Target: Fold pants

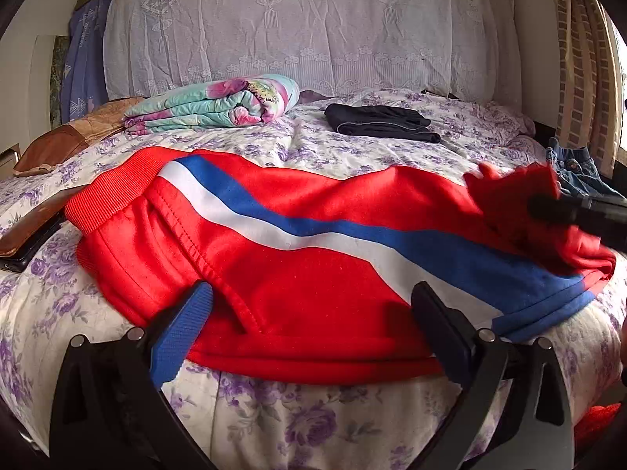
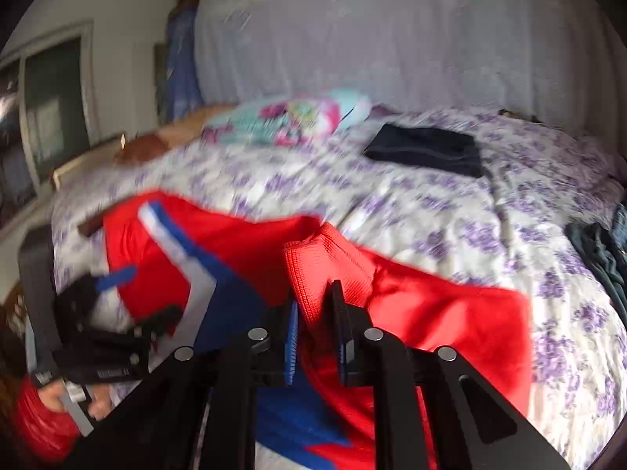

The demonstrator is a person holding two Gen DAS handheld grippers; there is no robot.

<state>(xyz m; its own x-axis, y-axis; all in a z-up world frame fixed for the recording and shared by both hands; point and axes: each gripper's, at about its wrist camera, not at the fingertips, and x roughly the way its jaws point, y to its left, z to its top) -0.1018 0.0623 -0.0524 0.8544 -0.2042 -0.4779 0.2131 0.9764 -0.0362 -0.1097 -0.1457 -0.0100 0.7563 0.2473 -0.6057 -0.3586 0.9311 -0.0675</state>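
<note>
Red track pants (image 1: 313, 266) with a blue and white side stripe lie across the near part of the bed (image 1: 274, 423), on a purple-flowered white cover, ribbed waistband at the left end. Left wrist view is sharp: left gripper (image 1: 313, 301) has its fingers spread wide, blue pad on the left finger, both tips resting on or just over the near folded edge of the pants, nothing pinched between them. Same view shows the right gripper (image 1: 548, 207) coming in from the right edge as a dark blurred tip against a raised bunch of red cloth at the leg end; can't tell its jaw gap from here. Right wrist view is motion-blurred but shows what the left misses: right gripper (image 2: 315, 305) fingers nearly closed, clamped on a ribbed red cuff of the pants (image 2: 431, 313), cloth lifted off the cover and hanging down around the fingers. It also shows the left gripper (image 2: 117, 297) from the side at lower left, fingers apart over the pants, held by a hand (image 2: 74, 399) with a red sleeve. Farther back, both views: folded dark garment (image 1: 382, 122) lying flat, rolled floral blanket (image 1: 211, 103) near the lace-covered headboard (image 1: 298, 27). Only left view: jeans (image 1: 576, 172) at the right edge of the bed, brown cushion (image 1: 55, 149) and a dark flat case (image 1: 31, 231) at left. Only right view: a window (image 2: 55, 113) on the left wall.
</note>
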